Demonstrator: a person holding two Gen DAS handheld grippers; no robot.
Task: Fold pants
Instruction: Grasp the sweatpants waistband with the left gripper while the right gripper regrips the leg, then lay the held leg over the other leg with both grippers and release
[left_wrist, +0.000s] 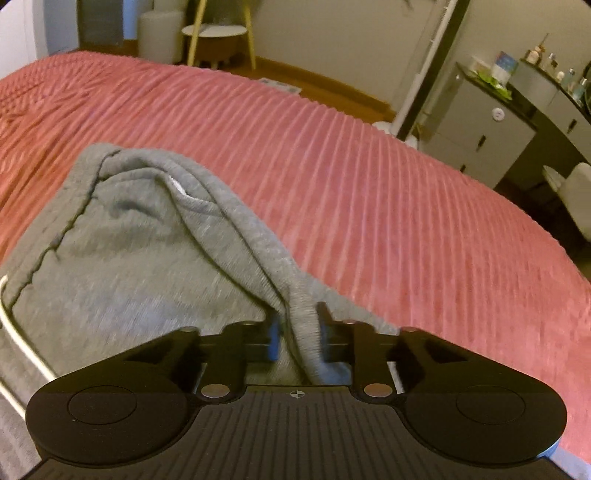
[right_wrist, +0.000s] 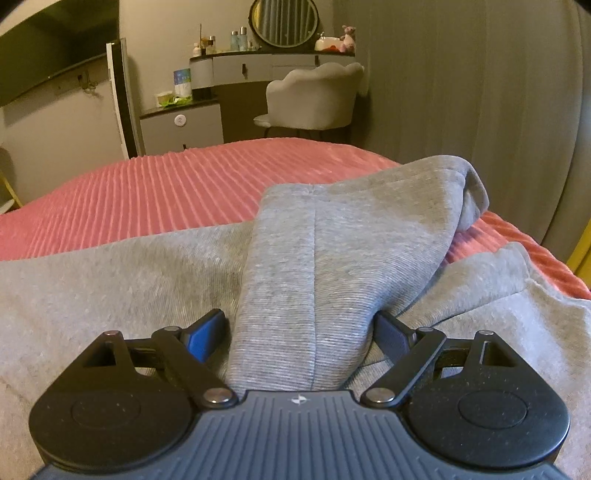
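The grey sweatpants (left_wrist: 129, 251) lie bunched on a pink ribbed bedspread (left_wrist: 369, 184). In the left wrist view my left gripper (left_wrist: 297, 317) is shut on a thin ridge of the pants' ribbed edge, which runs up and back from the jaws. A white drawstring (left_wrist: 22, 332) trails at the left edge. In the right wrist view my right gripper (right_wrist: 299, 321) grips a thick fold of a pant leg (right_wrist: 351, 229), its jaws standing wide. The leg rises away from the fingers and its end droops at the far right above the bedspread (right_wrist: 166, 184). More grey cloth spreads flat underneath.
Beyond the bed stand a dressing table with bottles (right_wrist: 273, 59), a round mirror (right_wrist: 284, 22), a pale chair (right_wrist: 314, 99) and a low cabinet (right_wrist: 181, 125). A small round side table (left_wrist: 214, 33) stands past the bed's far end. The bed's edge falls away at the right.
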